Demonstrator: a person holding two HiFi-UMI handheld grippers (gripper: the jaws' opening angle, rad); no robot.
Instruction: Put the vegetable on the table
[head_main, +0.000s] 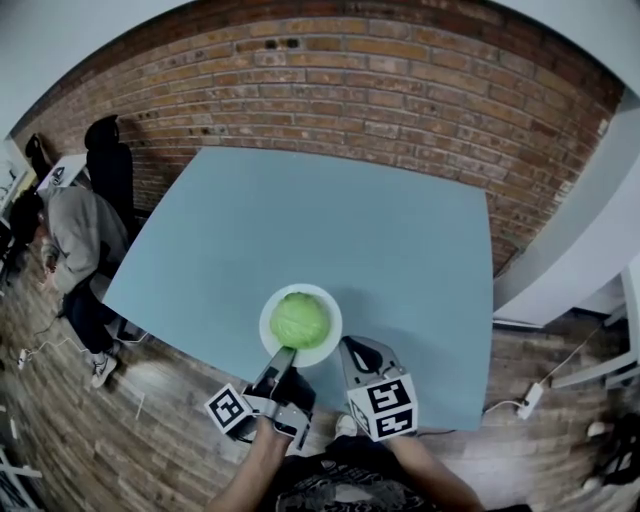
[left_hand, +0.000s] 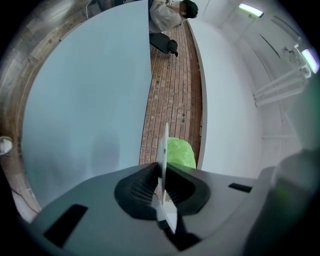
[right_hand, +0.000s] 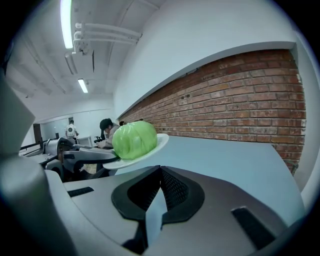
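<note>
A round green cabbage (head_main: 300, 320) lies on a white plate (head_main: 268, 318) near the front edge of the light blue table (head_main: 300, 220). My left gripper (head_main: 284, 355) is shut on the plate's near rim. In the left gripper view the plate (left_hand: 165, 145) shows edge-on between the jaws, with the cabbage (left_hand: 180, 152) behind it. My right gripper (head_main: 352, 348) is shut and holds nothing, just right of the plate. In the right gripper view the cabbage (right_hand: 134, 139) sits on the tilted plate (right_hand: 159, 142), beyond and to the left of the right gripper (right_hand: 160, 170).
A brick wall (head_main: 400, 80) runs behind the table. A person (head_main: 75, 235) sits to the left of the table on the wooden floor (head_main: 60, 420). A power strip (head_main: 530, 398) lies on the floor at the right.
</note>
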